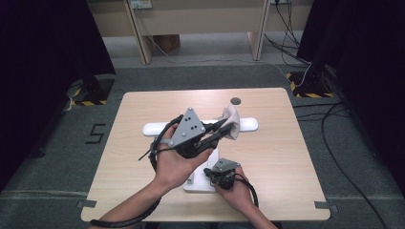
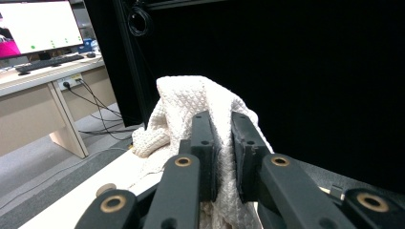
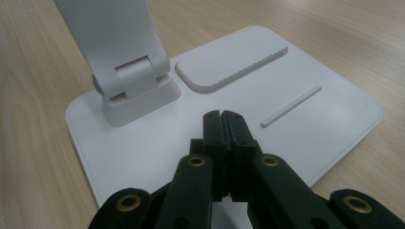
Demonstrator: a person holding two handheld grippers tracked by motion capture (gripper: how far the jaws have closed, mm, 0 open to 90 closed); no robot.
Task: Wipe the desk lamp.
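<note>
A white desk lamp stands on the table, its long head bar (image 1: 155,128) lying crosswise above the flat base (image 1: 197,185). A white knitted cloth (image 1: 231,118) is bunched on the right part of the bar. My left gripper (image 1: 222,128) is shut on that cloth; in the left gripper view the cloth (image 2: 184,102) is pinched between the jaws of the left gripper (image 2: 223,129). My right gripper (image 1: 208,171) is shut with nothing in it. Its tips (image 3: 222,117) point down at the base plate (image 3: 315,124), just in front of the lamp's hinge (image 3: 131,78).
The wooden table (image 1: 267,157) has a round dark grommet (image 1: 235,100) near its far edge. Black curtains hang on both sides. Cables run over the grey floor at the right. A desk with a monitor (image 2: 40,26) stands behind.
</note>
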